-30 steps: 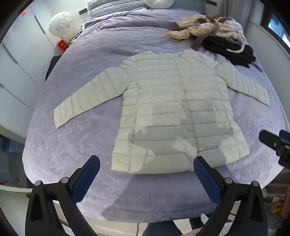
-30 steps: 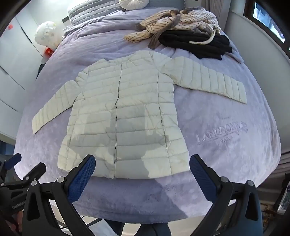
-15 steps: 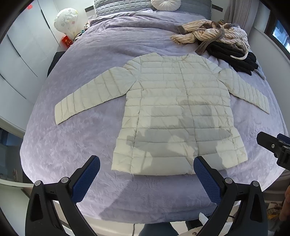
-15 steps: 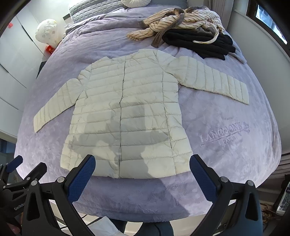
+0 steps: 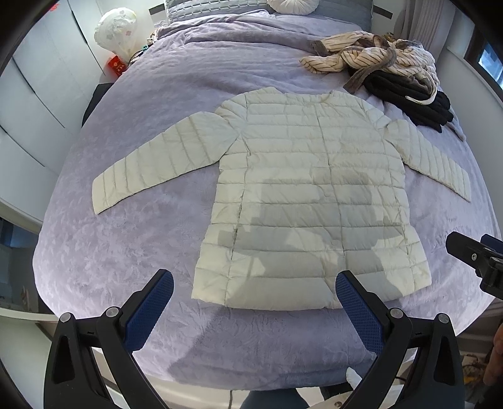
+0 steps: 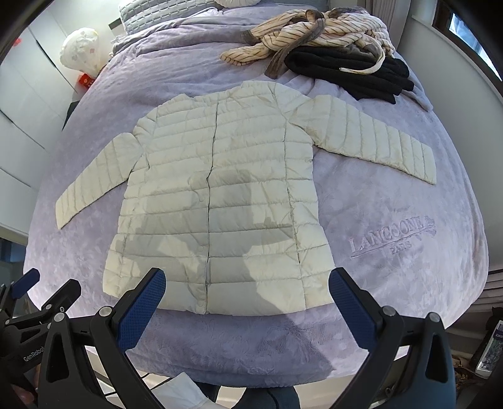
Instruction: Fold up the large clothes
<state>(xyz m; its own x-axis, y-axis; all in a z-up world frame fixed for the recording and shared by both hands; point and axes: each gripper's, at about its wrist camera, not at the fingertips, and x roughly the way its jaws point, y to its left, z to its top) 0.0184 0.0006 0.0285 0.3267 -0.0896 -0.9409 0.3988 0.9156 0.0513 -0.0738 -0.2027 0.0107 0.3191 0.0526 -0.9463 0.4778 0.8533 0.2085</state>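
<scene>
Cream quilted puffer jacket spread flat, front side up, in the middle of a bed covered by a lavender plush blanket, both sleeves stretched out and angled down to either side, hem toward the near edge of the bed. Left gripper held above the near edge, blue-padded fingers spread wide and empty, framing the jacket's hem without touching it. Right gripper likewise wide open and empty, poised over the hem, not in contact with the fabric. Soft grey shadows across the jacket's lower half. Further up the bed, beyond the jacket's right shoulder, a heap of striped cream clothing lying on and beside dark black garments. Embroidered lettering "LANCOONE PARIS" on the blanket, right of the jacket. White patterned rounded object beside the bed's far left corner, with a small red item just below it.
</scene>
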